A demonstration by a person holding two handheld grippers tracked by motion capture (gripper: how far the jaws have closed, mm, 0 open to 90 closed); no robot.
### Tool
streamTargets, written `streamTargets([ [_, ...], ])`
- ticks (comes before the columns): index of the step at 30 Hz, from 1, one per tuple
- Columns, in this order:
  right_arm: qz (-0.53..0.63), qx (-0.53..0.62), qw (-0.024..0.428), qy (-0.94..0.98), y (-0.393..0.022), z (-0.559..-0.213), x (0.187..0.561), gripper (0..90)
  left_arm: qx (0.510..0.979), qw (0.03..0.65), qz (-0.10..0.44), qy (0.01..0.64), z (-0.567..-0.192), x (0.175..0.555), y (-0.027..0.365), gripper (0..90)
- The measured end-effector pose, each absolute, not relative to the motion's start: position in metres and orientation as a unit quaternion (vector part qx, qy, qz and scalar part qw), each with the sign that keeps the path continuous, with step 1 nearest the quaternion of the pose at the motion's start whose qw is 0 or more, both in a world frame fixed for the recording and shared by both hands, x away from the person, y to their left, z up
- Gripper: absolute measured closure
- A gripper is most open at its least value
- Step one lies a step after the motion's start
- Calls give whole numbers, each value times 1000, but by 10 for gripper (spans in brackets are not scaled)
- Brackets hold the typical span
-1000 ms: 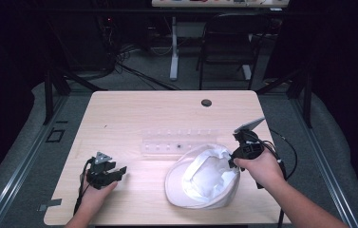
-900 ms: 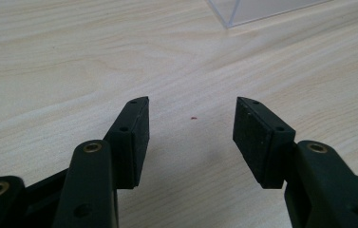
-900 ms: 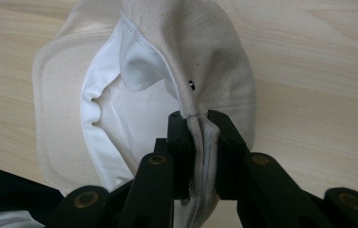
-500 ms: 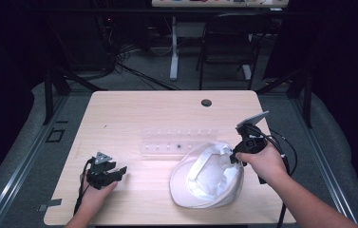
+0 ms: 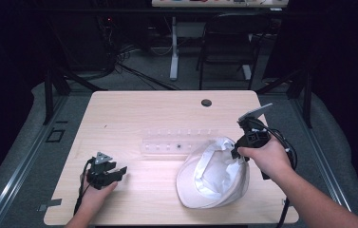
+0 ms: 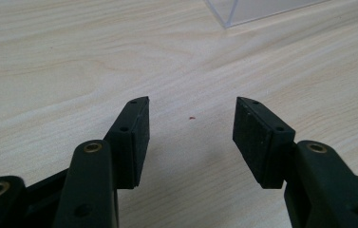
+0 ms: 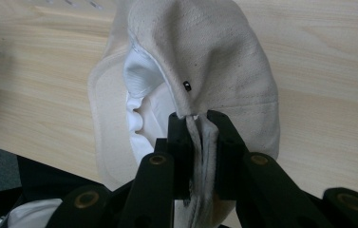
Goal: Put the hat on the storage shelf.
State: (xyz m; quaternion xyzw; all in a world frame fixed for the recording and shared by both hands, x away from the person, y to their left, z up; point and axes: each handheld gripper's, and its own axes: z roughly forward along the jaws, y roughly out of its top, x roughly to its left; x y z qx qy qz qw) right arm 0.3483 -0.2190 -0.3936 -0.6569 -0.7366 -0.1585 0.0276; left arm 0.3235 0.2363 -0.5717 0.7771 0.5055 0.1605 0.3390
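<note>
A white cap [image 5: 213, 175] hangs tilted over the table's front right, its back edge lifted and its brim end low near the wood. My right gripper [image 5: 237, 153] is shut on the cap's rear edge; in the right gripper view the folded cream fabric [image 7: 200, 137] is pinched between both black jaws, and the cap [image 7: 205, 61] droops away below them. My left gripper [image 5: 115, 172] rests at the front left of the table, well apart from the cap. In the left gripper view its jaws stand open over bare wood, left gripper [image 6: 192, 118], with nothing between them.
A clear plastic tray [image 5: 179, 140] lies across the table's middle, just behind the cap; its corner [image 6: 243, 12] shows ahead of the left jaws. A dark round grommet [image 5: 206, 102] sits at the table's back edge. A chair [image 5: 229, 42] stands beyond the table.
My right gripper has risen and shifted right with the cap's rear edge in it, tipping the cap up off the table. The left gripper has stayed put.
</note>
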Motion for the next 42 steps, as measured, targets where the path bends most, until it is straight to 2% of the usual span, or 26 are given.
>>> streamTargets([
  [2, -165, -662, 32, -730, -219, -391, 347, 806, 777, 339, 160, 506, -572, 324, 236, 473],
  [19, -232, -656, 163, -700, -228, -378, 346, 808, 777, 339, 159, 505, -572, 324, 236, 473],
  [30, -285, -637, 211, -684, -227, -368, 347, 808, 777, 341, 164, 504, -572, 324, 235, 473],
  [42, -357, -630, 226, -651, -228, -355, 354, 810, 782, 341, 161, 496, -573, 324, 232, 473],
])
